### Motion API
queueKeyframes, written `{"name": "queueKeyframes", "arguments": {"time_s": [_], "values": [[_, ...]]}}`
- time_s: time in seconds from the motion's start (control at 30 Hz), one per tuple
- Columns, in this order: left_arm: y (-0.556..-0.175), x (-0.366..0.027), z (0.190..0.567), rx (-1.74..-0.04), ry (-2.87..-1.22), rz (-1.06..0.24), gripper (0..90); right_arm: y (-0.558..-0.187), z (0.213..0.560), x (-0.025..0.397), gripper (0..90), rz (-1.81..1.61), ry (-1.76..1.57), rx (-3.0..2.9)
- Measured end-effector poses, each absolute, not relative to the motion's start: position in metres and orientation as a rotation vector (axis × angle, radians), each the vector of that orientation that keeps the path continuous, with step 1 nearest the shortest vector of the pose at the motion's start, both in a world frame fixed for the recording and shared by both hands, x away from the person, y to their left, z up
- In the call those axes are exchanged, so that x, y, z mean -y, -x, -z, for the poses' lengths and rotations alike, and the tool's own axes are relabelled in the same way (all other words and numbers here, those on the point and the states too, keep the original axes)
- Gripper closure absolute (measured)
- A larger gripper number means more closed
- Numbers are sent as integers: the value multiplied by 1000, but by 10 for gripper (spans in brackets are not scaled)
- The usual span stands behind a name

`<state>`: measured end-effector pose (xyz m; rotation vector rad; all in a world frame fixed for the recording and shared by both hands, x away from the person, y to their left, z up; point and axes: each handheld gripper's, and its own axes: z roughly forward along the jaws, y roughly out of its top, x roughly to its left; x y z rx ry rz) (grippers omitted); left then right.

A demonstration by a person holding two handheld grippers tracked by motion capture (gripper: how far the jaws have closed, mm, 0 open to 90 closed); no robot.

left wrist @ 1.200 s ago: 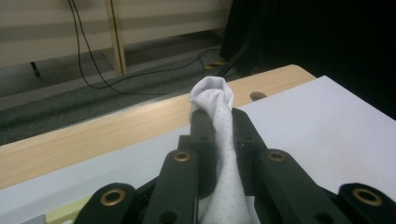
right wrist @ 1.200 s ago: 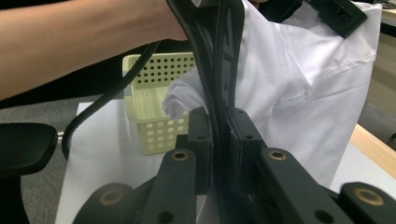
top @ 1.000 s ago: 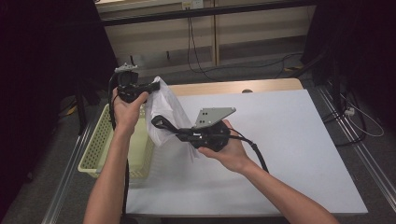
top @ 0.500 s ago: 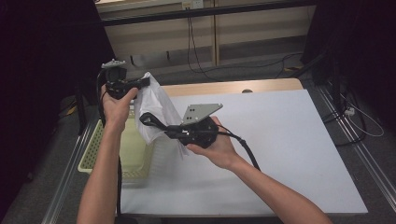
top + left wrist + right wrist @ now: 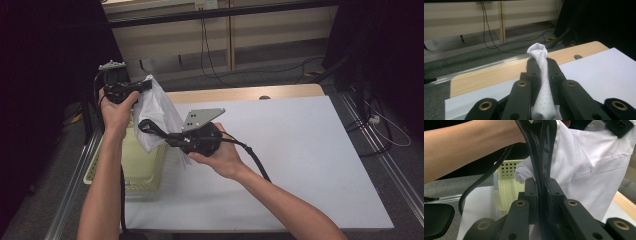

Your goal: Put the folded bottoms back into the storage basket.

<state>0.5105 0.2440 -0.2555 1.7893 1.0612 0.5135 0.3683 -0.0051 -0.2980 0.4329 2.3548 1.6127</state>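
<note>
The left tongs (image 5: 145, 85), clamped on a white shirt (image 5: 157, 112), had risen higher above the basket (image 5: 100, 172). The right tongs (image 5: 145, 125) gripped a black strap (image 5: 541, 152) beside it, likely readying a fold.

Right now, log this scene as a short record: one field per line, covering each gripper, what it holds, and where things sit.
left gripper: raised over the table's left edge, fingers shut on a bunched corner of the white garment
right gripper: lower and nearer the person, shut on a black strap
white garment: hangs between the two grippers, above the basket
basket: pale yellow, perforated, at the table's left edge
table: white sheet over a wooden top
</note>
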Motion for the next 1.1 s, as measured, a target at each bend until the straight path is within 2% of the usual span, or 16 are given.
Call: {"name": "queueKeyframes", "arguments": {"time_s": [1.1], "values": [[-515,-293,265,-1138,-1763,-555,834,-382,301,-43,807,-1612,-411,-2395]]}}
